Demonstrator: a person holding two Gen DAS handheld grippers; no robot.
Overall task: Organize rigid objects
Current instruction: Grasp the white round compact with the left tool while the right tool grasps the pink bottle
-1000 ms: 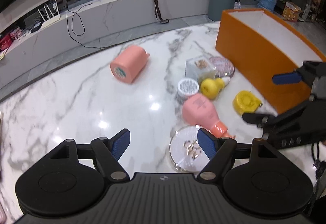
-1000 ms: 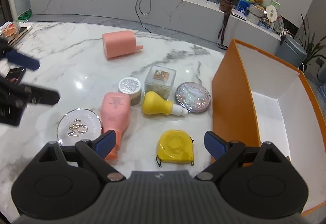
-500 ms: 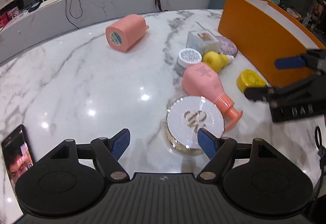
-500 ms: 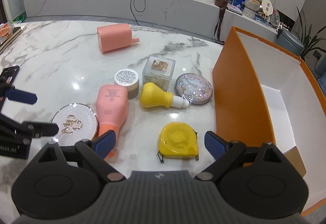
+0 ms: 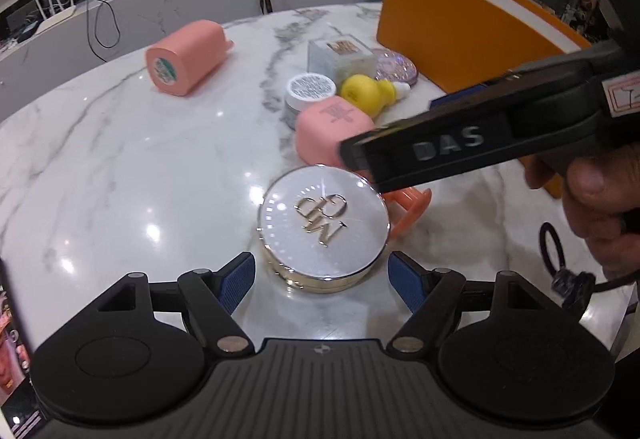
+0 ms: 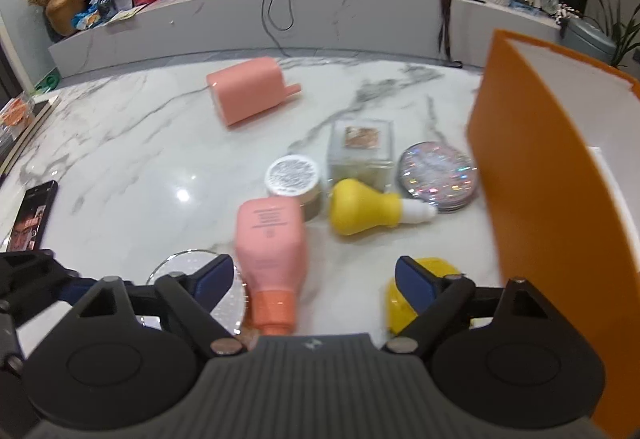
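A round white compact (image 5: 325, 227) with gold letters lies on the marble table, just ahead of my open left gripper (image 5: 321, 277). My right gripper (image 6: 314, 279) is open over the neck of a pink pump bottle (image 6: 271, 239); in the left wrist view it (image 5: 362, 159) crosses above that bottle (image 5: 334, 127). A yellow tape measure (image 6: 400, 303) sits by the right fingertip. A yellow bulb bottle (image 6: 366, 207), silver-lid jar (image 6: 293, 175), clear cube box (image 6: 362, 147), glitter compact (image 6: 438, 177) and a second pink bottle (image 6: 246, 91) lie beyond.
An open orange box (image 6: 532, 175) with a white inside stands at the right. A phone (image 6: 32, 215) lies at the table's left edge. A low marble counter with cables and clutter runs behind the table.
My left gripper has come closer to the white compact. My right gripper has moved left and forward, from over the tape measure to over the pink pump bottle.
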